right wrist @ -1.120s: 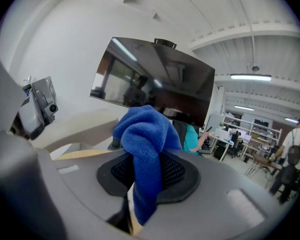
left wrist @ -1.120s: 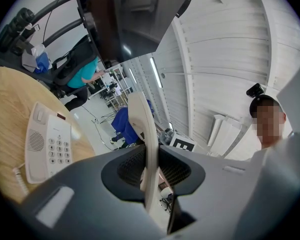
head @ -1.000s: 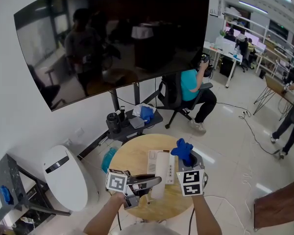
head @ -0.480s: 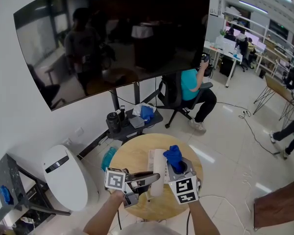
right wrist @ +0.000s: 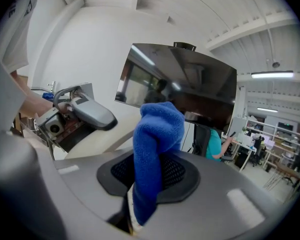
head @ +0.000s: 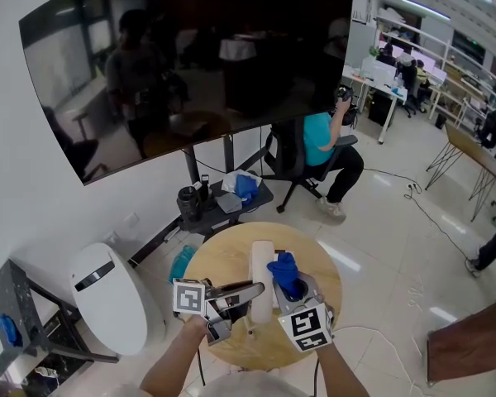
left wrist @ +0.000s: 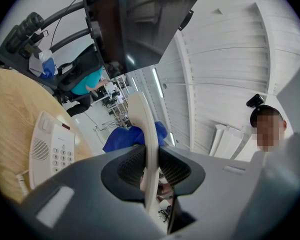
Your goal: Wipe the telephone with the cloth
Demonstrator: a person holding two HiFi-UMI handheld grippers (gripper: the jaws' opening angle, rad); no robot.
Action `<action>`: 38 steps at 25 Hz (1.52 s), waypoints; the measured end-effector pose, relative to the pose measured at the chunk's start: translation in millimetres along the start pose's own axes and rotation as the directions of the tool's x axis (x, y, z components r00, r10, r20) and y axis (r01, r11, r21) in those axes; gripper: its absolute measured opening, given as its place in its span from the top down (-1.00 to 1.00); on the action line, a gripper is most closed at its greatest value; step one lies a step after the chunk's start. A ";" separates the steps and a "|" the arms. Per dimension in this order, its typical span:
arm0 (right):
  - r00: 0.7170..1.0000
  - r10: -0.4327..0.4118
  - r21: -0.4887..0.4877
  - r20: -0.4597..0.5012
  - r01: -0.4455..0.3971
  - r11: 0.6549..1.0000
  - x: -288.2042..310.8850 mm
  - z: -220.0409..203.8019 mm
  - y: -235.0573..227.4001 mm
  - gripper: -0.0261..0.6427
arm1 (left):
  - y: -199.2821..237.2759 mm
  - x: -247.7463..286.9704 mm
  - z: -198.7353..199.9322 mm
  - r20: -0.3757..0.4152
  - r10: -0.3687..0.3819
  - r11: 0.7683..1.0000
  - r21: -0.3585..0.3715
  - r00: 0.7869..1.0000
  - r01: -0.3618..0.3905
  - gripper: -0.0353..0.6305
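Centre frame: left tool (left wrist: 151, 159) clamps the slim cream handset (left wrist: 141, 116); right tool (right wrist: 152, 179) clamps the bunched blue cloth (right wrist: 157, 129).

Blue cloth (right wrist: 157, 129), knitted and nubbly; handset (left wrist: 146, 129), smooth cream plastic with a soft sheen; surface (head: 219, 265), pale matt wood; fingers (right wrist: 230, 199), matt grey plastic

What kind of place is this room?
Probably an open-plan office or lab: there is a large dark screen by the wall, a person sitting on a swivel chair, and desks with shelving along the back.
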State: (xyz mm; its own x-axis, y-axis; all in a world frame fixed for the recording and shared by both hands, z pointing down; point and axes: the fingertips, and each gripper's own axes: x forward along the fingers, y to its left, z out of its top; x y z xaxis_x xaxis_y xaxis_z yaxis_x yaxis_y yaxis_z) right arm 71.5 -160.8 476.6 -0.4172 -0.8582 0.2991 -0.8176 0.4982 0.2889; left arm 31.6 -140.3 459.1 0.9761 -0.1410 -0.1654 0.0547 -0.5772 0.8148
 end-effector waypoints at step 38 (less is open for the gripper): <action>0.987 0.159 0.050 -0.024 -0.158 0.986 -23.8 -65.9 71.6 0.66 | 4.6 -11.4 31.9 0.108 0.046 0.998 -0.042 0.993 -0.042 0.66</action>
State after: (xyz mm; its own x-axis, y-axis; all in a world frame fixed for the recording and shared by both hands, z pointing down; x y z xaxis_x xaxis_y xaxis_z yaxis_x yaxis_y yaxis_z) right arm 49.0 -96.5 550.1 -0.5325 -0.7647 0.3630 -0.7603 0.6205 0.1920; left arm 14.0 -166.9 447.0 0.9491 -0.2538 -0.1868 0.0225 -0.5366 0.8436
